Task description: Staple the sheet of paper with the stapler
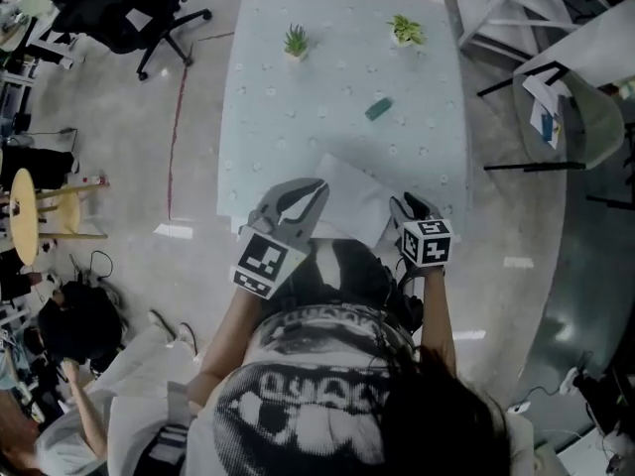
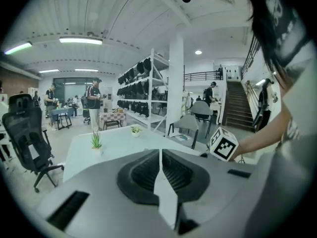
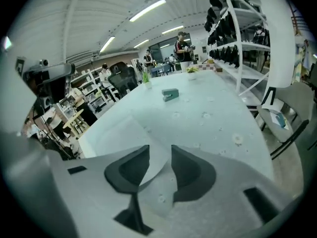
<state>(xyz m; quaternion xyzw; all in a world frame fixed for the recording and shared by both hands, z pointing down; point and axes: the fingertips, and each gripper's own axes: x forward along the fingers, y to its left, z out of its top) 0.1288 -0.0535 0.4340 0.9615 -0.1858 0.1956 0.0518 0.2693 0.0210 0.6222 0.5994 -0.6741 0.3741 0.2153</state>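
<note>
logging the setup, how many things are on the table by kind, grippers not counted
potted plants: 2
stapler: 1
sheet of paper: 1
total: 4

Indoor hall, even overhead light, moderately bright. Ceiling tube lights (image 2: 80, 40) in left gripper view glow white, slightly blown out. More ceiling strips (image 3: 146, 9) in right gripper view. Head view dimmer, grey-green cast, low contrast, slight grain. Pale table (image 1: 298, 117) brightest area there. Glossy floor (image 1: 129, 127) carries small white reflections. Shadows soft, faint. Both gripper views fisheye: straight lines bow, corners fall to black vignette. Sheet of paper (image 2: 166, 197) close to lens, soft-edged; foreground nearest lens blurred.
</note>
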